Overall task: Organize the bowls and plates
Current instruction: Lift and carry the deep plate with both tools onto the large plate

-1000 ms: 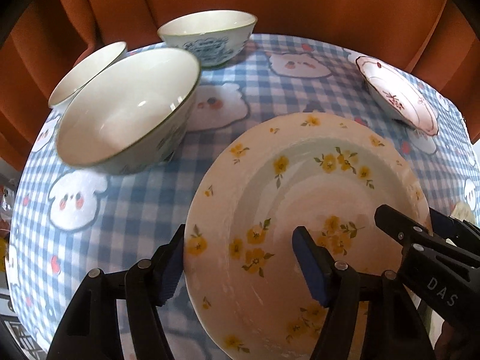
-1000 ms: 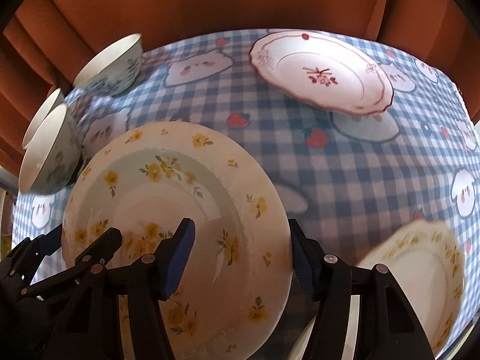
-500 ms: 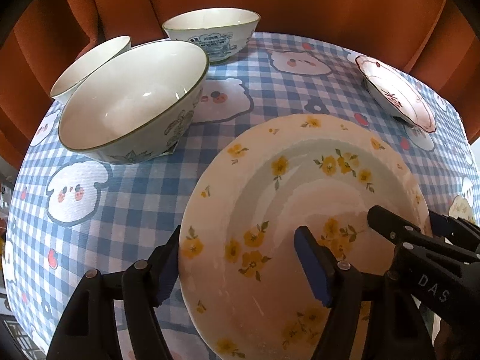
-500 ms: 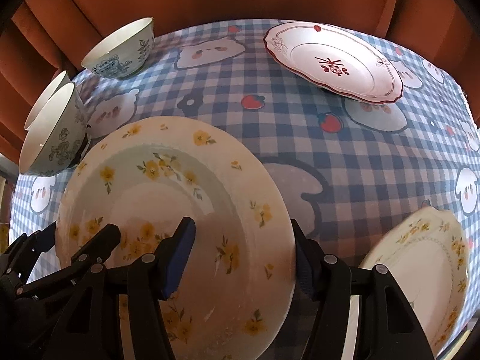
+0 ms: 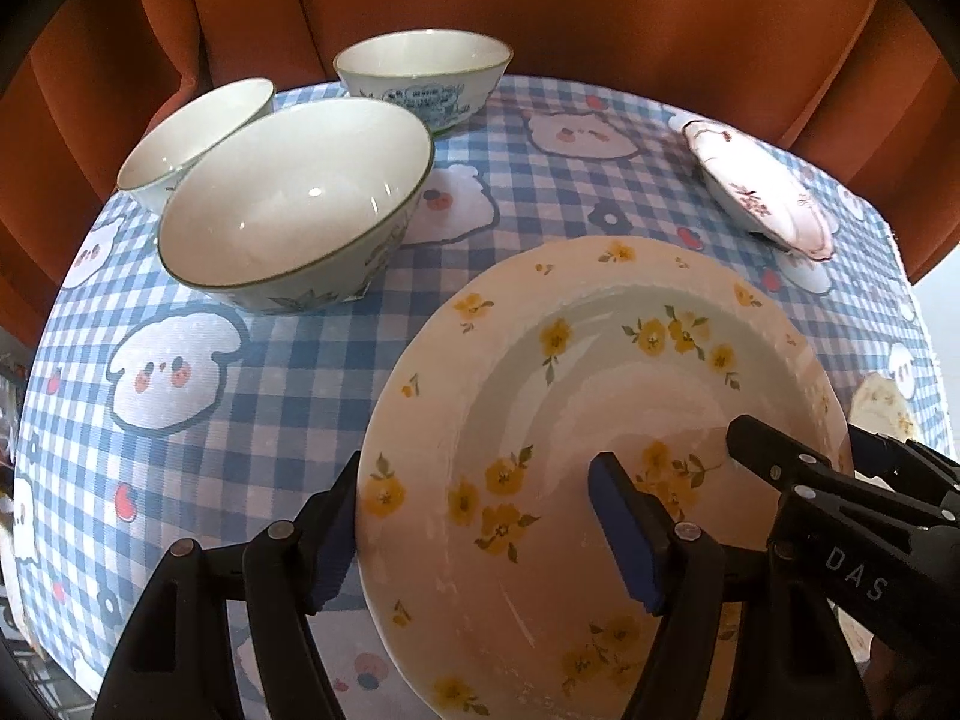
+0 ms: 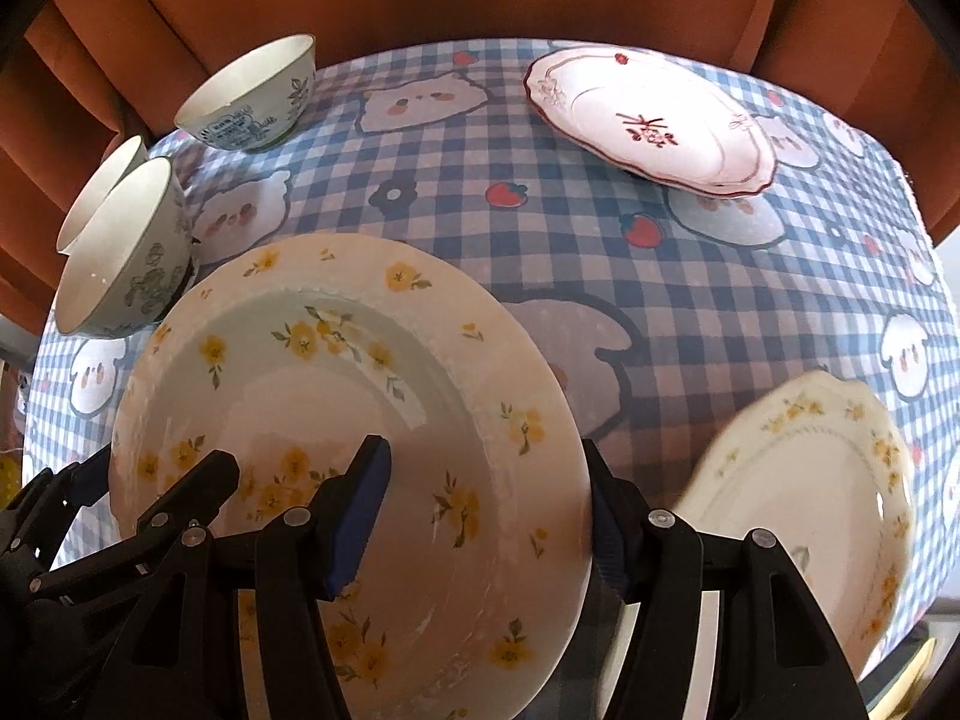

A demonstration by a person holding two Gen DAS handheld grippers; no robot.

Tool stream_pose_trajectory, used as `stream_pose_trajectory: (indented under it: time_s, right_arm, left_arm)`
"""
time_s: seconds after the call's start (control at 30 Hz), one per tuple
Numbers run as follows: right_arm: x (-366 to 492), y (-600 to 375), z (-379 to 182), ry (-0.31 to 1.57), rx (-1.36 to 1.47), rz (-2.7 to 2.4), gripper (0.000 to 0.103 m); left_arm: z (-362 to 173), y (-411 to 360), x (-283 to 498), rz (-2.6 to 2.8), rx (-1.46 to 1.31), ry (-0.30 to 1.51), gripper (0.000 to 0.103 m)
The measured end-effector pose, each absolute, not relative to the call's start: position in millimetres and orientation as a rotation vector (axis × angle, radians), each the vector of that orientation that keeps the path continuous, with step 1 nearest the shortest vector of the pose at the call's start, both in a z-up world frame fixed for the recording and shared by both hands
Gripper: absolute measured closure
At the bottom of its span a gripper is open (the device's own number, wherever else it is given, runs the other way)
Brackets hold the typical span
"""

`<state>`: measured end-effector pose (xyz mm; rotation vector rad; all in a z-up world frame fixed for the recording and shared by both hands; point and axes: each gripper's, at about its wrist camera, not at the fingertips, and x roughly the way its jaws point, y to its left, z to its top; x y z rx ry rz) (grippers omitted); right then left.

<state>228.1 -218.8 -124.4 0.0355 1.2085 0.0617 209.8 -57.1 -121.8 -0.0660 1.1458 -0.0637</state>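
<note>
A: Left gripper (image 5: 474,531) has its jaws around the near-left rim of the round cream ceramic plate with yellow flowers (image 5: 600,420), one blue pad outside the edge, one inside on the well. Looks pinched on the rim, though I can't confirm firm pad contact.

B: Right gripper (image 6: 486,510)?

A: Same on the opposite rim: inner pad on the plate face, outer pad at the edge. Both clamps grip one plate, which sits in front of the cameras above the blue-and-white checked tablecloth with cartoon animals (image 5: 288,372).

B: Lifted or resting?

A: It casts a shadow on the cloth in the right wrist view, so I judge it's off the table.

B: Risks?

A: Glazed rim, small pads. If the two hands drift apart or tilt unevenly, the plate could slip out and drop. It could also clip the large white ceramic bowl with a green rim (image 5: 294,210) just to its left, or the scalloped cream plate with small yellow flowers (image 6: 804,498) near its right.

B: Orientation?

A: Face up, far edge slightly higher, I think. It's round, so no real long axis; the grip line runs left to right across it.

B: Others?

A: The white scalloped plate with red trim (image 6: 648,120) is well apart, at the far right.
</note>
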Motion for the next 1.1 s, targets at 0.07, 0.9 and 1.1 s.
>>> stream_pose_trajectory:
  time_s: [0.07,0.9,1.1]
  right_arm:
    - [222,-219,-118,1.197,0.036,0.05,0.038]
    - [169,-327,-87,1.133,0.066,0.063,0.038]
    - [167,-374,-85,1.121,0.043,0.088,0.038]
  left_arm:
    - [-117,-56,207,-0.081,-0.068,1.136,0.031]
    - [-81,-165,154,-0.084,-0.06,1.074,0.031]
    - [-79,-213,147,-0.062,-0.084,1.054,0.031]
